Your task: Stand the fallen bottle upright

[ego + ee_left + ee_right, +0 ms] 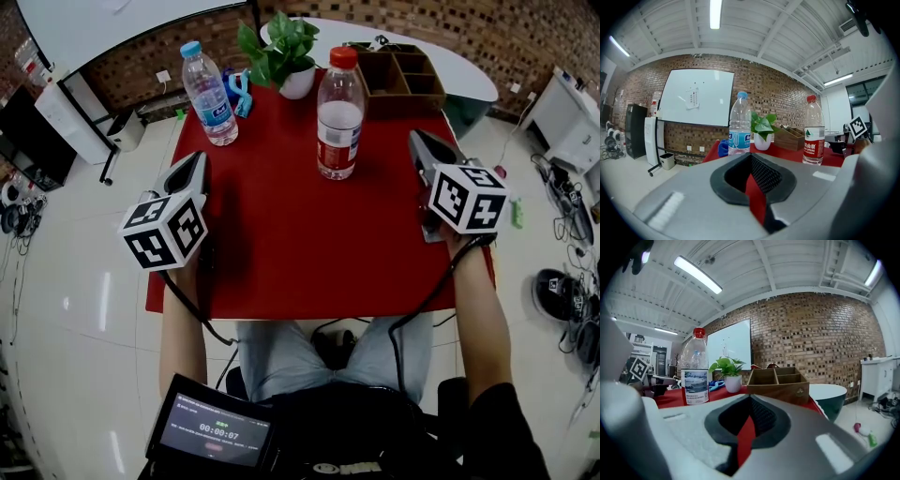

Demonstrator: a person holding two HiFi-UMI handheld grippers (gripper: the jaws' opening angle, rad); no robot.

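Two bottles stand upright on the red table (281, 253). The red-capped bottle (339, 112) with a red label is at the middle back and shows in both gripper views (813, 133) (695, 369). At the back left stands the blue-capped bottle (210, 92) (739, 124). My left gripper (194, 164) (754, 187) hovers at the table's left edge, shut and holding nothing. Over the right edge, right of the red-capped bottle and apart from it, my right gripper (418, 142) (745, 427) is also shut on nothing.
A potted plant (284, 52) and a wooden organiser (403, 80) stand at the table's back, with a blue object (240, 92) beside the blue-capped bottle. A white round table (469, 75) lies behind. A whiteboard on a stand (84, 103) is at the left. A small screen (214, 431) sits at my lap.
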